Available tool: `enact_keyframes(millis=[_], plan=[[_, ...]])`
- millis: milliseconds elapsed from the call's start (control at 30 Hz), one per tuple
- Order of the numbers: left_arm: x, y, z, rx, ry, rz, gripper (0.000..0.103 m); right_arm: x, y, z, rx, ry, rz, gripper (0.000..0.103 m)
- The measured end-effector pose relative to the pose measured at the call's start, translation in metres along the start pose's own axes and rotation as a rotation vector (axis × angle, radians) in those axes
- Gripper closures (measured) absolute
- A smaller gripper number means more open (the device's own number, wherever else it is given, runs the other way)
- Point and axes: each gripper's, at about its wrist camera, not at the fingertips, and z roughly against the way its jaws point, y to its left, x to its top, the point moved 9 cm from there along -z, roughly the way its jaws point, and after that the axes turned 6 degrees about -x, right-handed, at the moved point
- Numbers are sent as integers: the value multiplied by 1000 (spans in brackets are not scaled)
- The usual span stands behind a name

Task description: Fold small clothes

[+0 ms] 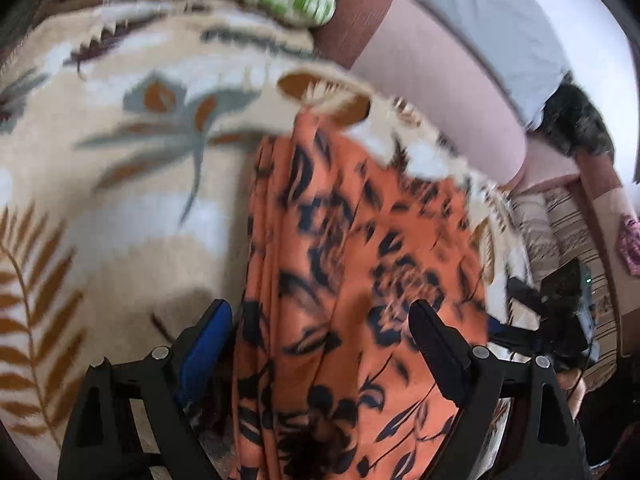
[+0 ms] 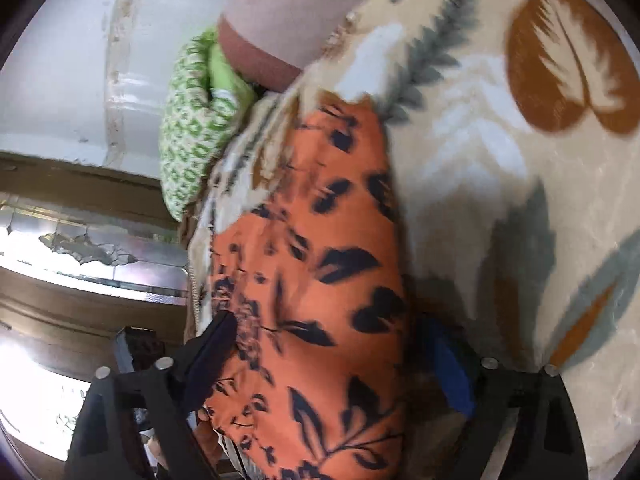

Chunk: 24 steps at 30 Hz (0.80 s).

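Left wrist view: motion-blurred; the orange floral garment [image 1: 360, 280] lies on the leaf-print blanket [image 1: 120, 160], its lower end cut off.
Left gripper [image 1: 322, 328]: fingers spread, cloth between them.
Right wrist view: right gripper [image 2: 332, 344] spread wide, seemingly astride the garment [image 2: 320, 260]; green patterned cushion [image 2: 192, 140] at the blanket [image 2: 520, 220] edge.

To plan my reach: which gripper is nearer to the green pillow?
Probably right. The right gripper has the green pillow just ahead on its left; the left gripper sees it far ahead.
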Motion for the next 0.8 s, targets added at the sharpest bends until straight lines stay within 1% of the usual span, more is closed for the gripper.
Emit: enact_keyframes(millis=[33,67,100,133,167,200,233,267,300,333,367,400,500,567,633,800], plan=[[3,1,-3,12,5,-4,13,1,0,-3,-3,8,0,11],[3,4,-11,23,25,-4,13,2,-2,-10,-5,27,-8,15],[0,8,-22,36,65,3,13,1,-5,-19,-14,59,-12,22],[-5,15,-33,60,100,15,16,-4,-9,-30,-28,99,-18,30],[-4,16,-34,74,89,2,19,-7,-12,-35,-38,108,-27,46],[-4,12,-32,84,75,-27,34,-8,-12,-36,-25,100,-32,58],[-6,5,-32,56,92,-42,64,-9,-10,-36,-18,100,-25,63],[-7,1,-32,35,115,-27,66,-10,-7,-35,-39,94,5,66],[-6,-2,-29,59,106,-34,72,-11,-2,-33,-65,86,43,69],[-6,-7,-27,89,100,-64,75,-11,3,-31,-68,79,55,70],[-6,-13,-24,114,88,-90,75,-11,11,-25,-66,66,76,72],[-8,-18,-20,122,76,-99,76,-11,19,-17,-63,54,106,72],[-9,-44,-1,81,25,-109,76,-10,43,13,-78,17,208,72],[-6,-72,17,54,-33,-136,76,-4,54,38,-76,-16,250,72],[0,-101,29,30,-76,-151,76,7,63,71,-73,-55,292,72],[6,-167,49,6,-155,-198,75,37,69,133,-61,-92,336,72]])
